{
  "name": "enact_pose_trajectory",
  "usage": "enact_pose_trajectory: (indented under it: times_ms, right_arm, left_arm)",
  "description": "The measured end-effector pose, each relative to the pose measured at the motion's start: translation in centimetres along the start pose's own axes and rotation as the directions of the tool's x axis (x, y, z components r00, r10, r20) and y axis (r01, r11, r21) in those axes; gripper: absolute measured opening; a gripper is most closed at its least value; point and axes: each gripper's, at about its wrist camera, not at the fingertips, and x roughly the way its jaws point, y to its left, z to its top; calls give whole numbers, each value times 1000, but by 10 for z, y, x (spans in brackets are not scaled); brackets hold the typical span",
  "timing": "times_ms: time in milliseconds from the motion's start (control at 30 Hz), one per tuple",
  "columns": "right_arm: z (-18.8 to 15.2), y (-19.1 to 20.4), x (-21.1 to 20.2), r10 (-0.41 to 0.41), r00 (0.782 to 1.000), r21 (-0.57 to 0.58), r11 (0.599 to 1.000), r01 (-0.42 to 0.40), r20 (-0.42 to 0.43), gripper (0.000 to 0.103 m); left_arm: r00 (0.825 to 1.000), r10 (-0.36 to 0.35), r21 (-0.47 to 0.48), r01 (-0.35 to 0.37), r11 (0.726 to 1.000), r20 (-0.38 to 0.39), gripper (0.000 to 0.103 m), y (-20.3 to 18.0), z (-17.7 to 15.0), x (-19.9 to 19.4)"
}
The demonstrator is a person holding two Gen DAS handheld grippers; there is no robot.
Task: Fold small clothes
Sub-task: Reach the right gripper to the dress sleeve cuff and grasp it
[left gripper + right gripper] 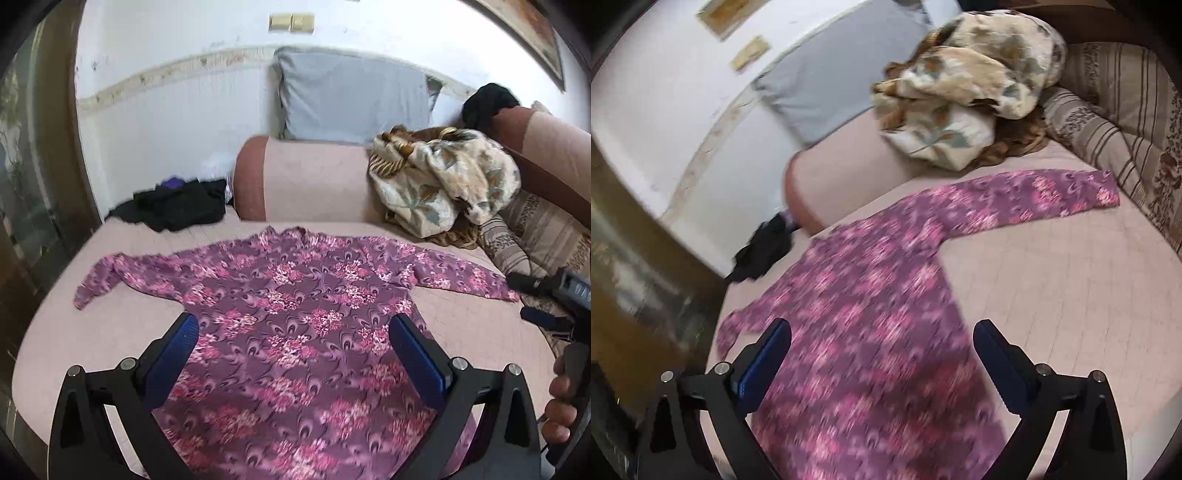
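A purple long-sleeved top with pink flowers [291, 306] lies spread flat on the pink sofa seat [92, 332], both sleeves stretched out to the sides. It also shows in the right wrist view [871, 317], blurred. My left gripper [293, 328] is open and empty, hovering above the lower body of the top. My right gripper [881, 343] is open and empty above the top's right side. The right gripper also shows in the left wrist view [543, 299] near the right sleeve's cuff, held by a hand.
A cream floral blanket [443, 188] is heaped at the back right by striped cushions [535, 236]. Dark clothes [177, 206] lie at the back left. A pink bolster [306, 181] and a grey pillow [351, 96] stand behind against the white wall.
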Motion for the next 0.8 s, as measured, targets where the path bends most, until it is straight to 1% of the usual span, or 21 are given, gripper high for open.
enact_pose_trajectory:
  times_ms: [33,133,167,233,267,333,400,433,467,500,533,567,600,633,700,733,767,800]
  right_arm:
    - [11,-5,8,11,1000,19,1000,-11,2,101]
    - [42,-26,31,-6,1000,78,997,6,-2,101]
    - [57,-38,44,-2,1000,99,995,3,-6,101]
    - [73,-59,64,-21,1000,120,992,23,-14,101]
    - [84,-74,76,-41,999,132,990,42,-13,101]
    - [94,-101,95,-75,997,156,985,76,-13,100]
    - [99,-140,115,-118,992,210,970,123,-37,97]
    - [100,-152,120,-133,989,230,962,144,-62,92]
    - [101,-174,125,-154,983,259,950,175,-97,89]
    - [100,-191,123,-175,979,283,939,197,-100,85]
    - [99,-204,120,-196,975,317,923,219,-105,85]
    - [97,-229,113,-212,971,409,880,240,-113,84]
    - [95,-242,109,-201,974,459,859,226,-103,84]
    - [94,-263,106,-188,979,541,817,200,-79,84]
    - [91,-287,106,-211,975,619,757,207,-68,81]
    - [90,-293,108,-214,975,642,740,201,-58,80]
    - [91,-300,110,-217,976,681,710,176,-26,80]
    - [96,-301,111,-227,974,693,700,171,-11,80]
  left_arm:
    - [1000,-3,1,3,1000,-22,102,-3,3,13]
    - [996,1,8,-1,1000,-87,102,-16,13,61]
    - [993,-15,15,17,1000,-114,102,-24,16,82]
    - [985,-50,24,55,998,-164,102,-34,18,112]
    - [974,-95,19,101,995,-204,102,-40,17,131]
    - [964,-125,33,136,990,-234,102,-46,11,153]
    - [961,-119,36,132,991,-249,102,-44,0,168]
    - [957,-107,24,118,993,-268,102,-40,-6,175]
    - [940,-115,3,122,993,-320,102,-36,-14,185]
    - [923,-133,-16,137,991,-361,102,-32,-19,191]
    - [908,-144,-29,144,989,-393,102,-29,-22,196]
    - [895,-165,-58,155,986,-415,102,-26,-25,200]
    - [891,-177,-76,160,984,-418,102,-23,-27,202]
    - [891,-184,-87,163,983,-416,102,-21,-28,203]
    - [880,-200,-99,174,980,-430,102,-22,-32,202]
    - [876,-212,-104,184,977,-433,102,-24,-33,201]
    - [874,-218,-104,191,976,-433,102,-25,-36,198]
    - [873,-222,-102,197,975,-434,102,-27,-38,193]
